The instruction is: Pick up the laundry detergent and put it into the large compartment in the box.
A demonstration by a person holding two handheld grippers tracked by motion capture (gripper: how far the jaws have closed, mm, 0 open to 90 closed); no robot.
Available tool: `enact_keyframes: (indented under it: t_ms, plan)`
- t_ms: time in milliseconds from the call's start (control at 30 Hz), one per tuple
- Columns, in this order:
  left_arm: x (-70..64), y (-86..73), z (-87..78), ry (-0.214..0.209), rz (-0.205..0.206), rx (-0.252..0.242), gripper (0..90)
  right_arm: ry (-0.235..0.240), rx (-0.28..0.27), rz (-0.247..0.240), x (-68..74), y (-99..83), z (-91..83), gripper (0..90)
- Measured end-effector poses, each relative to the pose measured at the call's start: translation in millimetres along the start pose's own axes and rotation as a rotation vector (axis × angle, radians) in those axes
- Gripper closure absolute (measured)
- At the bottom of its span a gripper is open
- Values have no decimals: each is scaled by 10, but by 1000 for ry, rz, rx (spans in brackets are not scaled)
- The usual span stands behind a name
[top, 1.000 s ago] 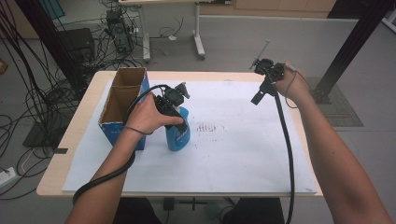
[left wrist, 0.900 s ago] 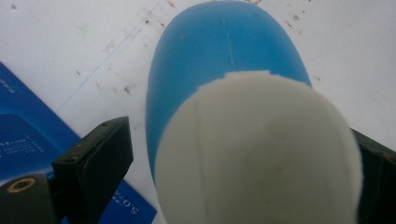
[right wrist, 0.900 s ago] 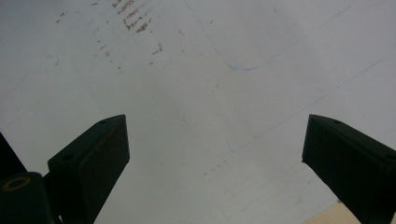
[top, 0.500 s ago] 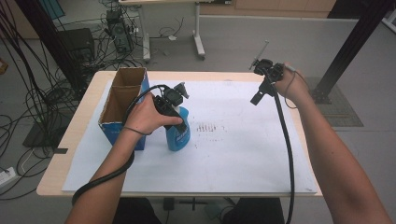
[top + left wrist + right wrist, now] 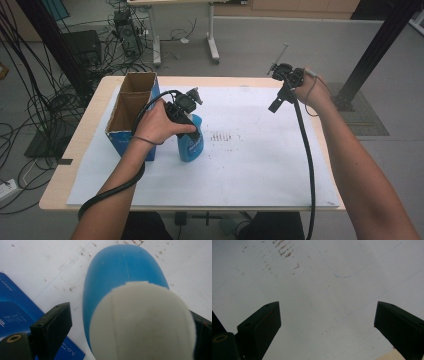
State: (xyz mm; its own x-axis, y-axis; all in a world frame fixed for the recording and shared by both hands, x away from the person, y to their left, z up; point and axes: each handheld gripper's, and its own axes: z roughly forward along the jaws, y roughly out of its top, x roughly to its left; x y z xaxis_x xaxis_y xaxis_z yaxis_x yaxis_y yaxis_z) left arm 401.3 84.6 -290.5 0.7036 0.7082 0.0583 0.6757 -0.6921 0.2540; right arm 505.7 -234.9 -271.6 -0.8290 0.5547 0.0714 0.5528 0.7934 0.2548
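Jaws flanking rounded blue bottle [image 5: 120,270]

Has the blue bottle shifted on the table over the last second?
No. The blue bottle stands at the same spot beside the cardboard box, left of the brown marks, with the left gripper at its top.

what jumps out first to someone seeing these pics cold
The blue bottle standing left of centre on the white sheet, with the left tongs down over its white cap. Beside it stands an open cardboard box. The right tongs hover open at the far right.
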Motion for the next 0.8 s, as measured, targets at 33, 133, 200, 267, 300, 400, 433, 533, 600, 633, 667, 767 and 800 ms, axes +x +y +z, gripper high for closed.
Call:
enact_keyframes:
  t_ms: [33, 133, 200, 267, 300, 400, 433, 533, 600, 633, 667, 767, 800]
  plan:
    - [2, 4, -6, -1, -3, -3, 93, 0, 0, 0, 0, 0, 0, 69]
    - [3, 13, -20, 2, -3, -5, 158, 2, 2, 3, 4, 2, 5, 69]
    - [-3, 19, -27, 4, 1, -1, 179, 2, 1, -2, 5, 4, 6, 69]
    - [-3, 19, -26, 5, 2, 0, 194, 3, -1, -2, 5, 4, 9, 69]
    - [2, 21, -25, 5, -4, 1, 201, 4, 0, -4, 3, 3, 14, 69]
    - [4, 19, -26, 3, -11, -3, 230, 3, 0, -4, 5, 2, 16, 69]
    - [6, 19, -28, 1, -15, -5, 234, 5, 0, -7, 4, 2, 21, 69]
    - [5, 21, -28, -6, -17, -2, 260, 5, 0, -2, 5, 1, 22, 69]
    - [6, 25, -34, -9, -18, 0, 292, 5, 2, -2, 8, 1, 24, 69]
    - [6, 25, -34, -9, -18, 0, 308, 5, 2, -2, 8, 1, 24, 69]
    - [7, 27, -36, -11, -20, -4, 308, 5, 2, -1, 10, 2, 25, 69]
    - [1, 32, -41, -18, -22, -2, 347, 3, 3, -6, 7, 1, 27, 69]
    - [-3, 33, -42, -20, -20, -2, 347, 3, 5, -3, 9, 3, 25, 69]
